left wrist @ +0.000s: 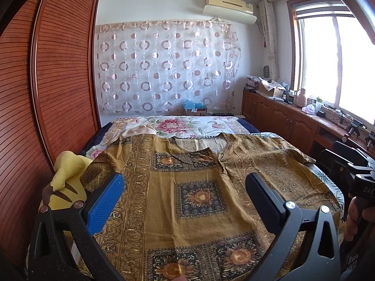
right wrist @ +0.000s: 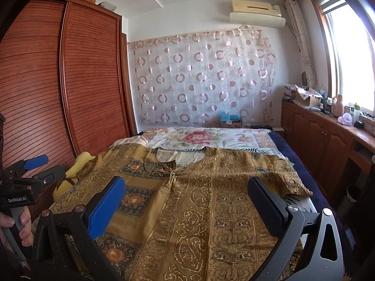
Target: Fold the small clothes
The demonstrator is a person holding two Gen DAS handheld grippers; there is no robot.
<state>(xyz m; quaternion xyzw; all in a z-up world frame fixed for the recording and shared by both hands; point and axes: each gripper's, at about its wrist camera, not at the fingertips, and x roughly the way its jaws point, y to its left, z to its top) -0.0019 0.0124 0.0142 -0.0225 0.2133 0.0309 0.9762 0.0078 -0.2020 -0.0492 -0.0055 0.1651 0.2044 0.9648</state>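
Your mustard patterned shirt (left wrist: 187,187) lies spread flat on the bed (left wrist: 187,126), neckline away from you, ready for folding; left gripper (left wrist: 185,192) and right gripper (right wrist: 186,196) hover above it, jaws released, grasping nothing.

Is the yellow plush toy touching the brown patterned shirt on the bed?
Touching. In the left wrist view the shirt's left sleeve edge lies against the yellow plush toy, partly covering it; the right wrist view shows the same overlap.

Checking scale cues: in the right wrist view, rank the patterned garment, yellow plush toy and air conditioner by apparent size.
1. patterned garment, largest by far.
2. and 3. air conditioner and yellow plush toy: look similar; toy partly hidden and nearer, so unranked.
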